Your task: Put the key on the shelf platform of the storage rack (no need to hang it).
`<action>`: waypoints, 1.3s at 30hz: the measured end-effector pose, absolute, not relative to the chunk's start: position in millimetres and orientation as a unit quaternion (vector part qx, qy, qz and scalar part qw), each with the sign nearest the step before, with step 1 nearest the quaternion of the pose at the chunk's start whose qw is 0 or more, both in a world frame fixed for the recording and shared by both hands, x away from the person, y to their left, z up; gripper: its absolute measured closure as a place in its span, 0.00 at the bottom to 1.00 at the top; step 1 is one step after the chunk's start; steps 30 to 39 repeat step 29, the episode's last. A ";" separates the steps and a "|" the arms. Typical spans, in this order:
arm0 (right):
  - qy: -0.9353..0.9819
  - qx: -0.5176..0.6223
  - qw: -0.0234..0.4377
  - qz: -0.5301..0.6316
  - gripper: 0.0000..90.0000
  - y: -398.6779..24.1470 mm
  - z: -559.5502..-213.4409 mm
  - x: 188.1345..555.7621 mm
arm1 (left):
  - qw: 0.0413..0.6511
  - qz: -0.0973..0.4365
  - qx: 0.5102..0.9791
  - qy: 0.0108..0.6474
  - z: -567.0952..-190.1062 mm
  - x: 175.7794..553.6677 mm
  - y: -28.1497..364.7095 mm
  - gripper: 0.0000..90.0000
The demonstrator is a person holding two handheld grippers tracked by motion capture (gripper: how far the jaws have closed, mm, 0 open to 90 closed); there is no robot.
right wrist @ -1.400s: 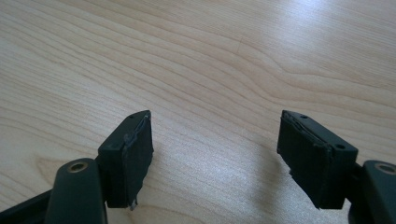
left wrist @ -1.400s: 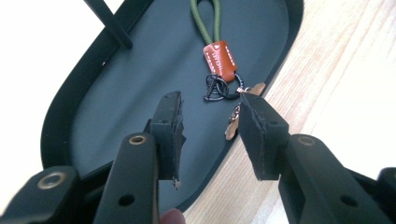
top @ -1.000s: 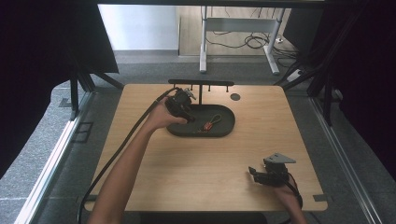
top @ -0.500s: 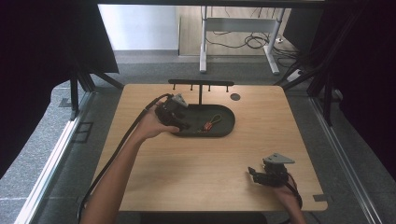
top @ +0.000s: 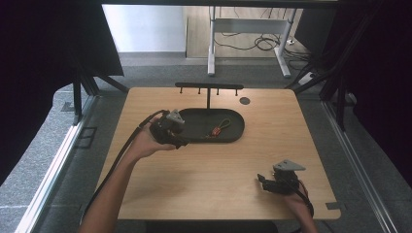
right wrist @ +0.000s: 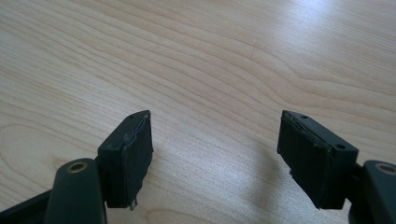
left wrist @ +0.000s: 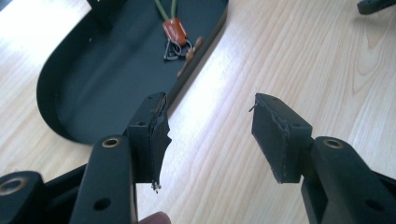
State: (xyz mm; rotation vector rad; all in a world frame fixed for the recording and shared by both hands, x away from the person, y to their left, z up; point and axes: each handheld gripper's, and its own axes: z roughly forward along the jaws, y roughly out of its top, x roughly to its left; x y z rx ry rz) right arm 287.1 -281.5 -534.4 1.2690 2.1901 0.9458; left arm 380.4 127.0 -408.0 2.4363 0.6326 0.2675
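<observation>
My left gripper (top: 176, 137) hovers at the left end of a black oval tray (top: 233, 135); its jaws are open over bare wood with nothing between them (left wrist: 208, 107). An orange key tag (top: 216, 131) on a green cord, with small metal rings, lies in the tray (left wrist: 84, 88); the left gripper view has this tag (left wrist: 175, 30) ahead of the jaws and to their left. Near the front right corner of the table, my right gripper (top: 265, 183) sits low. It is open too, and between its jaws (right wrist: 215, 119) there is just the tabletop.
A black rail with several small hooks (top: 209, 87) stands on a post behind the tray. A dark round cap (top: 245, 101) is set into the wooden tabletop (top: 218, 174) at the back right. Cables trail from both grippers toward the person.
The left gripper has drawn back from over the tray, to the left and toward the person, with nothing in it. The right gripper has stayed put.
</observation>
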 end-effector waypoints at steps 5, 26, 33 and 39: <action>0.792 0.458 0.218 0.340 0.31 -281.1 -534.6 287.1 | 0.300 0.101 0.917 0.241 -415.5 366.9 137.1 0.51; 0.792 0.457 0.221 0.340 0.31 -280.1 -534.6 286.7 | 0.302 0.095 0.913 0.257 -442.6 326.9 163.5 0.51; 0.791 0.458 0.221 0.339 0.30 -279.9 -534.9 287.0 | 0.300 0.095 0.913 0.259 -443.2 328.1 163.1 0.49; 0.791 0.458 0.221 0.339 0.30 -279.9 -534.9 287.0 | 0.300 0.095 0.913 0.259 -443.2 328.1 163.1 0.49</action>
